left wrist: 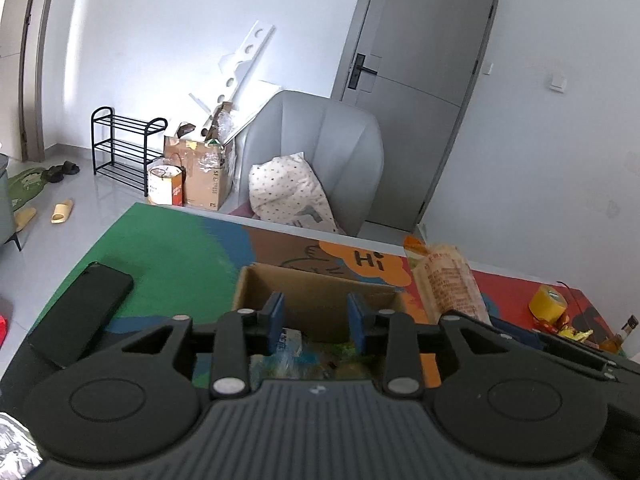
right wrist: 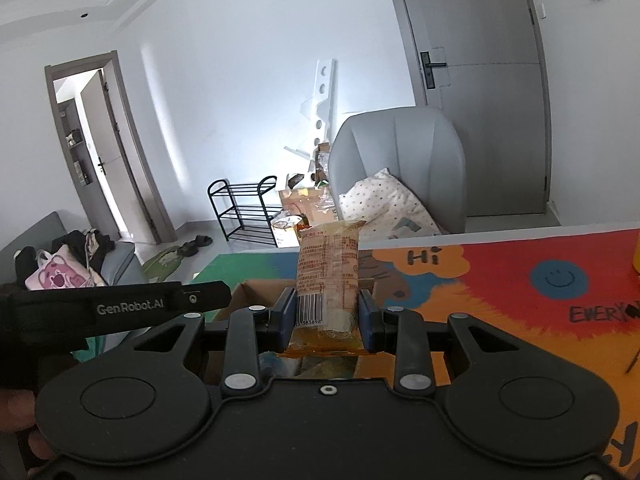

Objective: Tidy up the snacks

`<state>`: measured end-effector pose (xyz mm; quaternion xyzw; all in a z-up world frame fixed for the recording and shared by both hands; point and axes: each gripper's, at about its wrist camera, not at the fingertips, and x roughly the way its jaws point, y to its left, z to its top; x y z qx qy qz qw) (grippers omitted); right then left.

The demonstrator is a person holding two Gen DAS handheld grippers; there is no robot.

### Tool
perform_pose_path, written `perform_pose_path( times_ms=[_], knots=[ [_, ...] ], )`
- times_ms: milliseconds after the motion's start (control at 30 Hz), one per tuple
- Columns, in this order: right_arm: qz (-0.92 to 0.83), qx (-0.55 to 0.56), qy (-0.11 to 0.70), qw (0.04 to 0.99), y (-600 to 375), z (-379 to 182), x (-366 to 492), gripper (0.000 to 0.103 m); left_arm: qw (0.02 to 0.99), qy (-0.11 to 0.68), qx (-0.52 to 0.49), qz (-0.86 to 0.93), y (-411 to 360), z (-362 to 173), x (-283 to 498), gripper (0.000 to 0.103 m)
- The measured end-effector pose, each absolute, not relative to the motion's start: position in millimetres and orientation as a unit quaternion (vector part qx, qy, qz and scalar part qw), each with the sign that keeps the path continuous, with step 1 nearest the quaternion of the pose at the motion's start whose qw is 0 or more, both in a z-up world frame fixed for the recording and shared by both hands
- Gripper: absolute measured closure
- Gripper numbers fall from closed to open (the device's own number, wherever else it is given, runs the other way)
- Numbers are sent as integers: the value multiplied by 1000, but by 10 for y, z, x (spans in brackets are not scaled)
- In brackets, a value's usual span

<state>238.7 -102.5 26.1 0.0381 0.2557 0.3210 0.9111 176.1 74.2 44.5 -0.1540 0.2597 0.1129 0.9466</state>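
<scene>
The right gripper [right wrist: 327, 316] is pinched on a clear-wrapped snack packet [right wrist: 329, 280], gripped at the barcode end between the blue pads [right wrist: 289, 316]. The packet's long axis runs straight forward along the fingers, so it sticks out past them, and its far end is held above the open cardboard box [right wrist: 250, 292]. The box lies directly below and just ahead of the packet; its near wall is hidden under the gripper body. A drop into the box probably calls for the packet to be tipped nose-down or lowered so its length fits inside the opening.

The left gripper [left wrist: 319, 320] is spread, nothing between its pads, and is poised over the same cardboard box [left wrist: 320, 292] from the near side. Inside the box, wrapped snacks [left wrist: 304, 354] are seen, though blurred and half hidden, so what kind cannot be told. From the left wrist view the held packet [left wrist: 448, 284] stands just right of the box, over its right rim. The right gripper is the one nearer to finishing a placement.

Left of the box a black phone [left wrist: 80, 312] lies on the colourful table mat [left wrist: 168, 248]. Farther right of the box a yellow tape roll [left wrist: 548, 302] and small candy wrappers [left wrist: 572, 330] are seen near the table's edge. Beyond the box, the "Hi" print [right wrist: 424, 257] marks the mat's far side.
</scene>
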Motion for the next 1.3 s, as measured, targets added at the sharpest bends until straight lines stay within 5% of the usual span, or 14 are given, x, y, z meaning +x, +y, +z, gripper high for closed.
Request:
perform_pose_path(
  times_ms=[233,400,600,1133,1300],
  knots=[
    [337,40,262,903,-897,258,2391,72,944,261,-154,127,856,413,1693,52],
    [340,50,266,900,-885,243,2389,46,941,262,-156,144,949,375,1663,35],
    [319,51,273,906,-1042,219,2382,44,943,255,-152,150,956,350,1624,14],
    [276,60,276,919,-1620,187,2219,27,947,265,-131,127,626,276,1588,0],
    [264,64,269,924,-1749,213,2126,12,947,273,-125,112,510,294,1537,0]
  ],
)
